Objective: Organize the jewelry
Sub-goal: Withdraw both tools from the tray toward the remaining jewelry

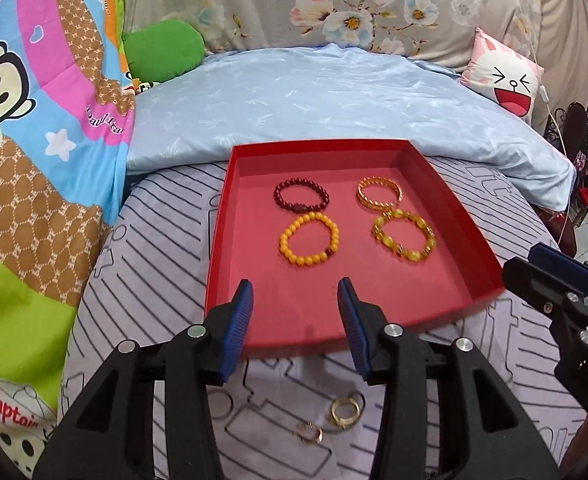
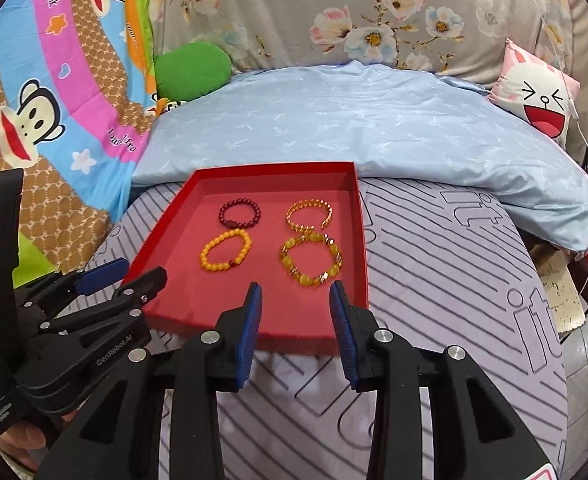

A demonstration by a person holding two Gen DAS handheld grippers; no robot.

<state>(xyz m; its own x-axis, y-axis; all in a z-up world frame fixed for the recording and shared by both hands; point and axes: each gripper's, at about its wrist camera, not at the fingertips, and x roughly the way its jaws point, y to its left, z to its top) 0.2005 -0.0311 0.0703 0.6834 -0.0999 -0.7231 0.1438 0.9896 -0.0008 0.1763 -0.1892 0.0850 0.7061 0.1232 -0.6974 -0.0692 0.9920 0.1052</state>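
On the striped bedsheet (image 1: 142, 240), a red tray (image 1: 469, 248) holds four bracelets (image 1: 309, 240); both tongs gape, empty.

Your red tray (image 1: 445, 216) holds a dark red bracelet (image 1: 301, 197) and a gold one (image 1: 378, 196) at its far side, two yellow beaded ones nearer. Under the tray you have a lilac sheet (image 1: 146, 240) with dark stripes.

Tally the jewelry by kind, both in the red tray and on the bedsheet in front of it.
Bracelets in the red tray: 4: dark red beaded, gold chain, orange beaded, yellow stone.
Gold rings on the striped sheet: 2: larger, smaller.
Total: 6
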